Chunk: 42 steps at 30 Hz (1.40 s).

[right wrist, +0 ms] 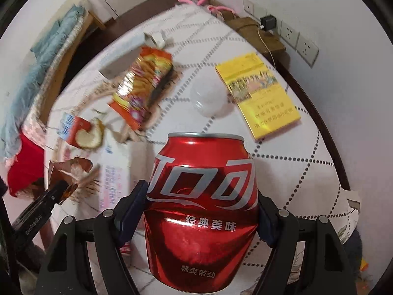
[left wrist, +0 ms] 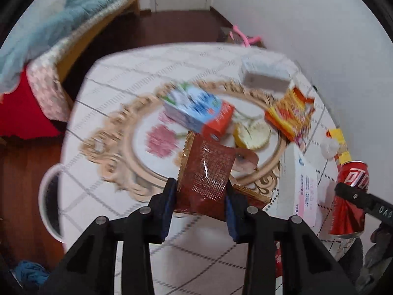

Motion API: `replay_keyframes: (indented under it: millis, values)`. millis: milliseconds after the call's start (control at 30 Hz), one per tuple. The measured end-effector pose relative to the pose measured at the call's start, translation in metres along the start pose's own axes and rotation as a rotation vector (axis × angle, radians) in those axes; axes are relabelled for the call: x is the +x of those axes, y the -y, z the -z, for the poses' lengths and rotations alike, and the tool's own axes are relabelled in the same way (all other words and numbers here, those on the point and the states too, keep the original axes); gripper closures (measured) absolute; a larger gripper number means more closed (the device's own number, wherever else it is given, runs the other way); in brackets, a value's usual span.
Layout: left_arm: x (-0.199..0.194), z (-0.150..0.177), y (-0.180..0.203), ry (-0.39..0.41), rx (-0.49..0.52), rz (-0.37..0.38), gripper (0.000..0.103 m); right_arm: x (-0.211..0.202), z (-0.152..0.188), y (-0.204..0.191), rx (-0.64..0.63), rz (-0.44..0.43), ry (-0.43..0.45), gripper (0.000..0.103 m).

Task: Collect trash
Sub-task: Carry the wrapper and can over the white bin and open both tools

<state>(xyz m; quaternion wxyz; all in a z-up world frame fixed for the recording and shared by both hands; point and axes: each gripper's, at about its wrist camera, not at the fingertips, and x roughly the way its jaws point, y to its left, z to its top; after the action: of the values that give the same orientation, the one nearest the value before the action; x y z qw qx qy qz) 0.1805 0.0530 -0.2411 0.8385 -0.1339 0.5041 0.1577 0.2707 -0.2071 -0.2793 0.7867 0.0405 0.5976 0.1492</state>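
The left gripper (left wrist: 201, 198) holds a brown wrapper (left wrist: 205, 172) clenched in its jaws above the counter (left wrist: 110, 73). The right gripper's (right wrist: 201, 211) jaws clamp a dented red can (right wrist: 201, 204), raised beside the tray (left wrist: 115, 132).

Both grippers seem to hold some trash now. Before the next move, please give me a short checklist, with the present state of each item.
1. Left gripper closed on the brown wrapper: ok, both pads press its sides.
2. Right gripper closed on the red can: ok, the can is dented where it is held.
3. Wrapper lifted off the tray: ok, it hangs above it.
4. Can clear of the yellow box and the table: ok.
5. Trash bin position: cannot tell; a white rim shows past the table edge, but its use is unclear.
6. Trash left behind: not ok; the milk carton and the snack bag remain.
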Motion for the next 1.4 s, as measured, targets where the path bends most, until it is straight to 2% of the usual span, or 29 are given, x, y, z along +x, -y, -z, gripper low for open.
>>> replay_keyframes:
  millis: [200,400,500,667,700,800,933,1033,1100,1133,1167,1233,1300,1400]
  values:
    - [-0.057,-0.022,-0.045,0.120,-0.030,-0.074,0.070,-0.045,-0.012,-0.042,-0.059,-0.098,0.077,0.024]
    - [-0.097,-0.029,-0.121,0.192,-0.108,-0.138,0.070,-0.067,-0.014,-0.145,-0.217,-0.251,0.078,0.024]
    - [-0.098,-0.023,-0.173,0.191,-0.174,-0.169,0.070,-0.055,-0.005,-0.214,-0.307,-0.339,0.026,0.024]
    - [-0.075,0.000,-0.278,0.121,-0.343,-0.166,0.069,-0.005,0.028,-0.331,-0.449,-0.399,-0.085,0.024]
    - [-0.069,0.004,-0.290,0.106,-0.365,-0.162,0.067,0.010,0.035,-0.357,-0.481,-0.402,-0.117,0.024]
    - [-0.045,0.023,-0.340,0.037,-0.462,-0.136,0.066,0.054,0.059,-0.417,-0.560,-0.382,-0.190,0.024]
    - [-0.015,0.048,-0.383,-0.038,-0.552,-0.112,0.062,0.122,0.087,-0.475,-0.643,-0.313,-0.301,0.024]
    - [-0.002,0.064,-0.403,-0.067,-0.612,-0.132,0.028,0.164,0.104,-0.502,-0.665,-0.274,-0.370,0.024]
    - [0.002,0.076,-0.416,-0.073,-0.655,-0.148,0.022,0.188,0.114,-0.517,-0.687,-0.254,-0.410,0.023]
    - [0.004,0.081,-0.421,-0.085,-0.673,-0.156,0.015,0.197,0.118,-0.524,-0.697,-0.232,-0.424,0.022]
    - [0.006,0.085,-0.426,-0.097,-0.688,-0.174,0.008,0.200,0.121,-0.533,-0.723,-0.182,-0.400,0.020]
    - [0.007,0.091,-0.433,-0.111,-0.706,-0.208,0.007,0.207,0.125,-0.549,-0.760,-0.199,-0.415,0.018]
    - [0.004,0.098,-0.437,-0.119,-0.705,-0.250,0.006,0.215,0.125,-0.558,-0.776,-0.153,-0.421,0.009]
    - [-0.006,0.106,-0.438,-0.111,-0.694,-0.310,0.006,0.217,0.122,-0.562,-0.823,-0.108,-0.404,0.003]
